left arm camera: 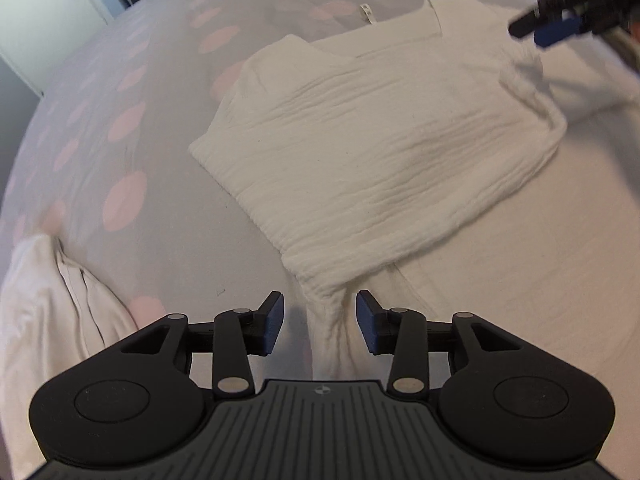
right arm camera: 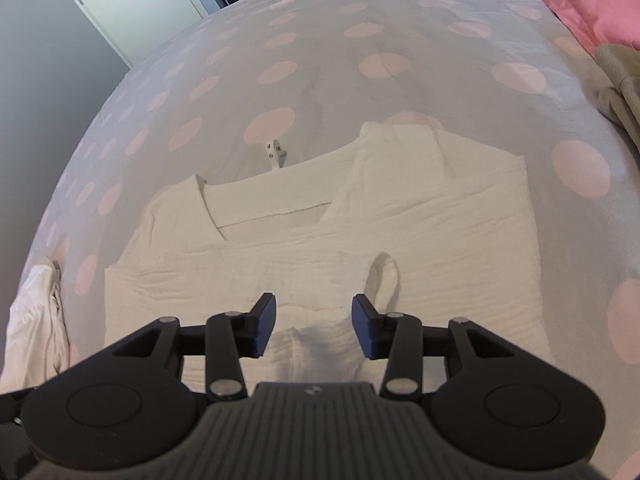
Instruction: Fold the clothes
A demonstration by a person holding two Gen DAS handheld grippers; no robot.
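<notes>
Now top [right arm camera: 320, 240] lies flat (neckline facing away).

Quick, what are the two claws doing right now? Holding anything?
Left claw: open, holding nothing; a fold of the cream top sits between its fingers.
Right claw: open, holding nothing, above the cream top.

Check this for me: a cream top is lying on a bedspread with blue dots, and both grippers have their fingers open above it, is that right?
One thing is off: the dots on the bedspread are pink, not blue, as the right wrist view shows plainly. The rest holds: the cream top lies on it, and the left gripper and right gripper both have their fingers open above it.
</notes>
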